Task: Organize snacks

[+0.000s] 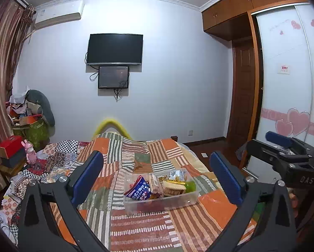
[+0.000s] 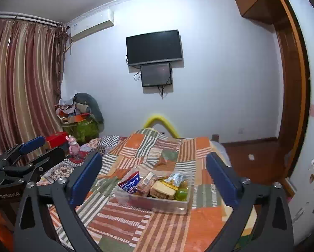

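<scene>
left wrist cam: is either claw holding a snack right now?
No. The left claw stands open with nothing between its pads, the right claw holds nothing, and the snacks sit in the clear tub on the quilt.

clear plastic box (image 1: 134, 204) of packed snacks (image 1: 157, 185), upright and lidless on the patchwork quilt (image 1: 140, 229)
</scene>
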The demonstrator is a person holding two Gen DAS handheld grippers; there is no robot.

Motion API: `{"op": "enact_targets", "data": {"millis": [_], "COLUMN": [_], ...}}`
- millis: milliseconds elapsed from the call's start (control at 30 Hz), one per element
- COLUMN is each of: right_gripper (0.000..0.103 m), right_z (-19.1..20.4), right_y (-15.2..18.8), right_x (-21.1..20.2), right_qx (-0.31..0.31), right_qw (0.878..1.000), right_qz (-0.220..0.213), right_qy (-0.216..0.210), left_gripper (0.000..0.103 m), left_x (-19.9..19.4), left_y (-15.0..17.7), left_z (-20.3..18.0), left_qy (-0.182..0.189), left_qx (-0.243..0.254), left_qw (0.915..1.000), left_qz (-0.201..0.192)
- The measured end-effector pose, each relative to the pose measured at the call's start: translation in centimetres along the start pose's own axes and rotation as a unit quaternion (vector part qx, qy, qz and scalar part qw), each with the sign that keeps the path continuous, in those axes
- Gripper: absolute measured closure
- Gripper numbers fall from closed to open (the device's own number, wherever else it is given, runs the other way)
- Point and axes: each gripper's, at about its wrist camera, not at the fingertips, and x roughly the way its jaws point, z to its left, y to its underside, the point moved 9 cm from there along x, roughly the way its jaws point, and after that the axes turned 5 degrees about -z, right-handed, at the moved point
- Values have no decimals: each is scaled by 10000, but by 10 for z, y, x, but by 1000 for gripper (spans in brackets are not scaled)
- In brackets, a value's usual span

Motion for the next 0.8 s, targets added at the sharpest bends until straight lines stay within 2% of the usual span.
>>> {"op": "enact_targets", "data": {"millis": [800], "right_gripper": [0], "right_z": [8], "right_y": [10], "right_x": [-21], "right_qx": [-265], "right_qw": [9995], "right_qz": [-61], "right_qy": [165], "left_gripper": [0], "left_x": [-3], "left_y": [16], "left_z": [5], "left_qy": [-91], "left_qx": [-139], "left_qw": [9998], "left_qz": [93]}}
